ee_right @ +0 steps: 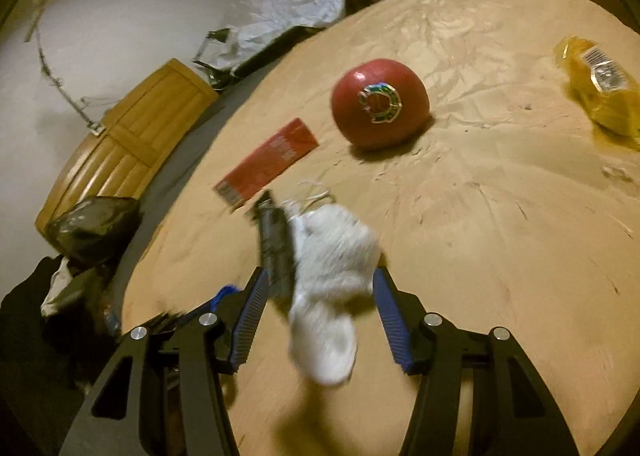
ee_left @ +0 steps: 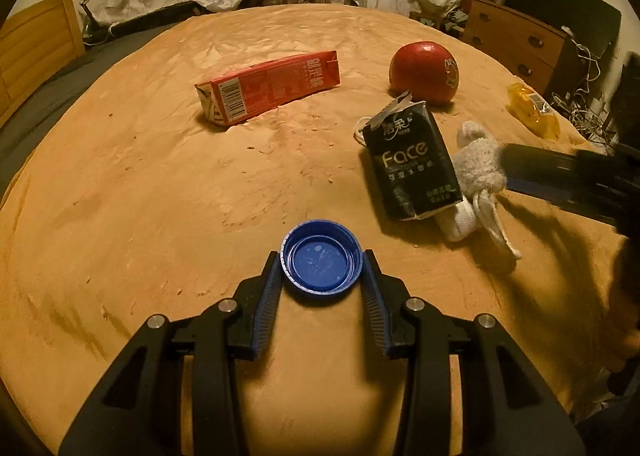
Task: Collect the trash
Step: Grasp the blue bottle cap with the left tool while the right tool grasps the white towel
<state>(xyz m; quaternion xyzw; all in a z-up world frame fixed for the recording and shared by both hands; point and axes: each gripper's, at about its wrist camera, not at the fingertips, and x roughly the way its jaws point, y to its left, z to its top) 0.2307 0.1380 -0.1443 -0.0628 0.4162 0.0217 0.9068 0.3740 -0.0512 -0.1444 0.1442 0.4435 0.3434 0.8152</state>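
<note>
Surface: everything lies on a bed (ee_left: 140, 196) under an orange cover; I see no tabletop, so I call it the bed.
Left tool (ee_left: 322, 268): I have it clenched on a blue bottle cap (ee_left: 322, 262), open side up, a ribbed pad touching the rim on each side.
Right tool (ee_right: 320, 292): spread wide around a white fluffy sock (ee_right: 334, 280), with a gap on both sides, so it grips nothing. The right view is blurred.
Tissue pack: a black "Face" tissue pack (ee_left: 414, 168) with a torn top lies touching the sock (ee_left: 478, 172) on the sock's left.
Carton: a red drink carton (ee_left: 266, 86) lies on its side farther back, well apart from both tools.
Wrapper: a yellow plastic wrapper (ee_left: 534, 110) sits near the bed's right edge.
Not trash, I judge: the red apple (ee_left: 424, 72) with a sticker.
Bin: a dark bag (ee_right: 94, 226) sits off the bed's left side, possibly the trash bag; I cannot tell.
Progress: early, by my reading. Only the cap is in hand; nothing visibly binned; carton, pack and wrapper remain.
</note>
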